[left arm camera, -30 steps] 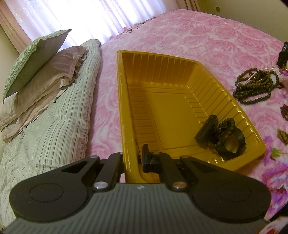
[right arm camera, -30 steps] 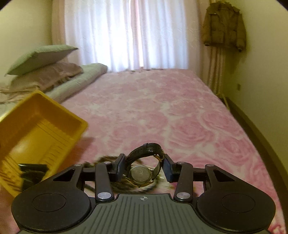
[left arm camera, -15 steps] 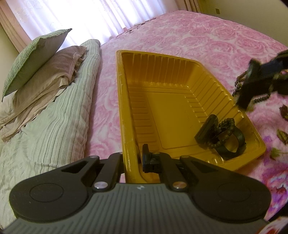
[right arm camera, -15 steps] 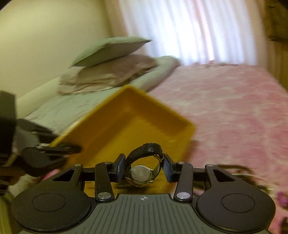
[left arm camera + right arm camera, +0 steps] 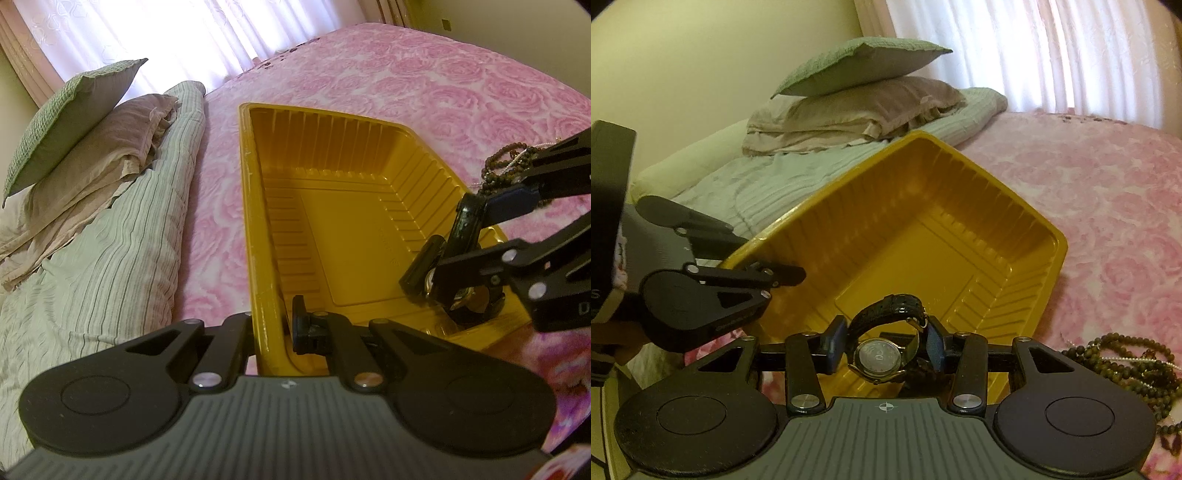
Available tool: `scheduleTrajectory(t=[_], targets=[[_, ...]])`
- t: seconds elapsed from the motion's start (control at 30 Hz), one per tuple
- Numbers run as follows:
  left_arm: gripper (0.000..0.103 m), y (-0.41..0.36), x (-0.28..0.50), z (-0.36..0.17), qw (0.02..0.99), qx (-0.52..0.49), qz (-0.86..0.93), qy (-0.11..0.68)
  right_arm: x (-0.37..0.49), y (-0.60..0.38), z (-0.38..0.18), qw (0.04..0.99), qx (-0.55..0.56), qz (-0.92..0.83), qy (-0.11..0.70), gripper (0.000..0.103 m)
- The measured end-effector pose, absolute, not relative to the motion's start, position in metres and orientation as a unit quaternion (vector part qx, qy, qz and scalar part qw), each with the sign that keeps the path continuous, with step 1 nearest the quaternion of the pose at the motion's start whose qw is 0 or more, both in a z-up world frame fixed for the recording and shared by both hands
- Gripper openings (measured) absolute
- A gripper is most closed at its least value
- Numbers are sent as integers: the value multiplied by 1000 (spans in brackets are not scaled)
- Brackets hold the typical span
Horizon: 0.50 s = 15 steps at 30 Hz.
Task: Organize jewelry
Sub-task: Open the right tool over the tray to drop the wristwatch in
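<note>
A yellow plastic tray [image 5: 354, 229] lies on the pink bed; it also shows in the right wrist view [image 5: 923, 236]. My left gripper [image 5: 271, 328] is shut on the tray's near rim. My right gripper [image 5: 884, 345] is shut on a wristwatch [image 5: 882, 354] with a black strap and holds it over the tray's near right corner; the watch also shows in the left wrist view [image 5: 467, 225]. The black items lying in that corner are mostly hidden behind the right gripper. A pile of brown bead necklaces [image 5: 1134, 365] lies on the bed right of the tray.
Two pillows [image 5: 85, 122] and a folded striped quilt [image 5: 96, 266] lie left of the tray. The pink rose bedspread [image 5: 424, 81] stretches beyond it toward the curtained window [image 5: 1052, 55].
My right gripper has carried the watch leftward from the bead pile to above the tray's near right corner. My left gripper has stayed clamped on the tray rim.
</note>
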<state>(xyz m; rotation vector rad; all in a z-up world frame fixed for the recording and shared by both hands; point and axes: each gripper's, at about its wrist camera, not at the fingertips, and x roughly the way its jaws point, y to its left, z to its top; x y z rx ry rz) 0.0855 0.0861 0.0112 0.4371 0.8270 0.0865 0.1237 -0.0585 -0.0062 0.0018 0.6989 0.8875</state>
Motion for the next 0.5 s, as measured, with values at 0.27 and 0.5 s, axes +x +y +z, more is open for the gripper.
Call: scheduleTrajectory(t=[0.27,0.5], targets=[[4,87,85,11,892,207,41,400,121,-95,3,874,30,377,306,74],[4,87,84,11,892,208,40,400,113,-161,-23,900,49,276,334,74]])
